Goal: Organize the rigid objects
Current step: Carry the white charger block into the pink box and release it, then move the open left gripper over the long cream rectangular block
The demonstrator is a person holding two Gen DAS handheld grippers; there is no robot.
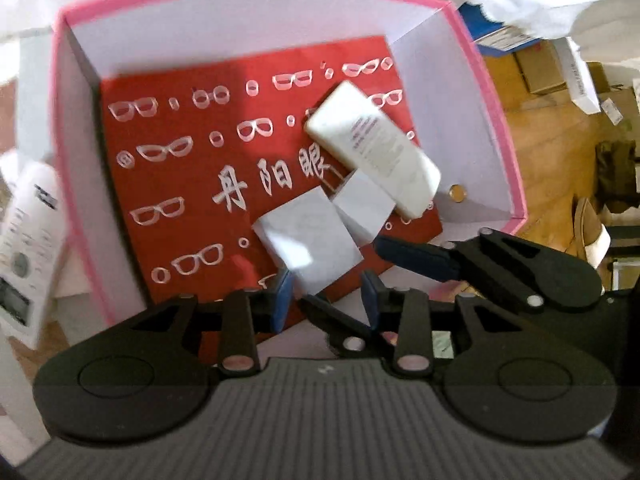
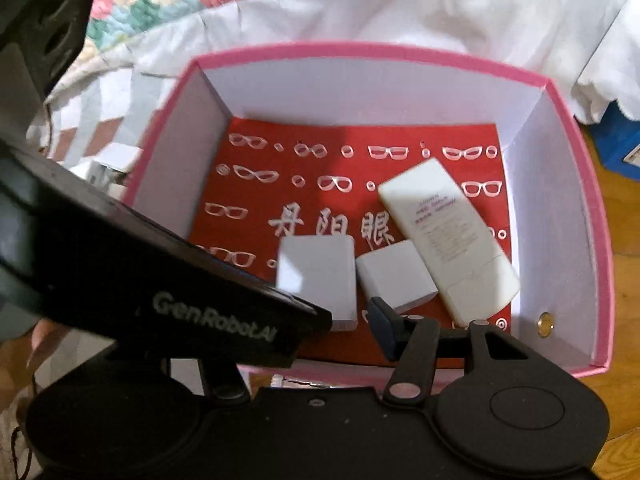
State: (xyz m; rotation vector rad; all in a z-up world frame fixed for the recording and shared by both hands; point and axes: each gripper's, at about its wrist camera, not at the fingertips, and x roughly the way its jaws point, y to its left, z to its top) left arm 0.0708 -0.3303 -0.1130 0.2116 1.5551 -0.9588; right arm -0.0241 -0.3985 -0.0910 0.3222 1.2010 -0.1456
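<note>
Three white things lie on the red mat [image 1: 180,184] in my pink box [image 2: 576,120]: two blocks [image 2: 320,276] and a flat bottle [image 2: 448,236], angled corner to corner. My left gripper [image 1: 326,292] stands part open, seemingly empty, over one block and hides my right gripper's [image 2: 320,332] other finger.

two white blocks [image 2: 318,276], one tube [image 2: 448,240], one pink box [image 2: 600,280]

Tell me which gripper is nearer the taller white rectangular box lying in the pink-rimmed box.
Left. The left gripper has that taller white box right at its open fingertips, pads clear of it. The right gripper sits off beside the smaller white cube.
</note>
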